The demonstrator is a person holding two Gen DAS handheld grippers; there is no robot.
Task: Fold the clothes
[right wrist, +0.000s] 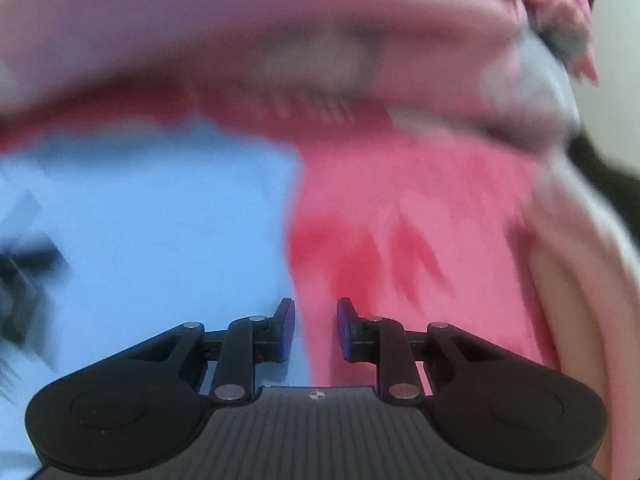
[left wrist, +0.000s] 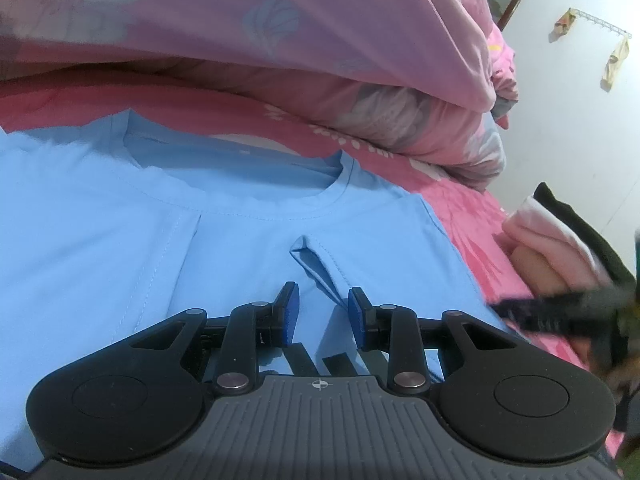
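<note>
A light blue T-shirt [left wrist: 120, 208] lies flat on the pink bedsheet [left wrist: 472, 216], collar [left wrist: 256, 208] away from me and both sleeves folded in over the chest. My left gripper [left wrist: 323, 300] hovers low over the shirt's middle, open, with the folded sleeve's hem [left wrist: 320, 268] just ahead of its right fingertip and nothing pinched. The right gripper [left wrist: 560, 312] shows as a dark blur at the shirt's right edge. In the blurred right wrist view my right gripper [right wrist: 316, 312] stands open and empty above the shirt's side edge [right wrist: 292, 240], where blue meets the pink sheet [right wrist: 400, 220].
A heaped pink floral quilt [left wrist: 320, 40] rises right behind the collar. A hand in a pale pink sleeve [left wrist: 548, 240] is at the right. Beyond the bed stands a white wall with a hook rail [left wrist: 600, 26]. Pale pink cloth [right wrist: 580, 280] lies right of the sheet.
</note>
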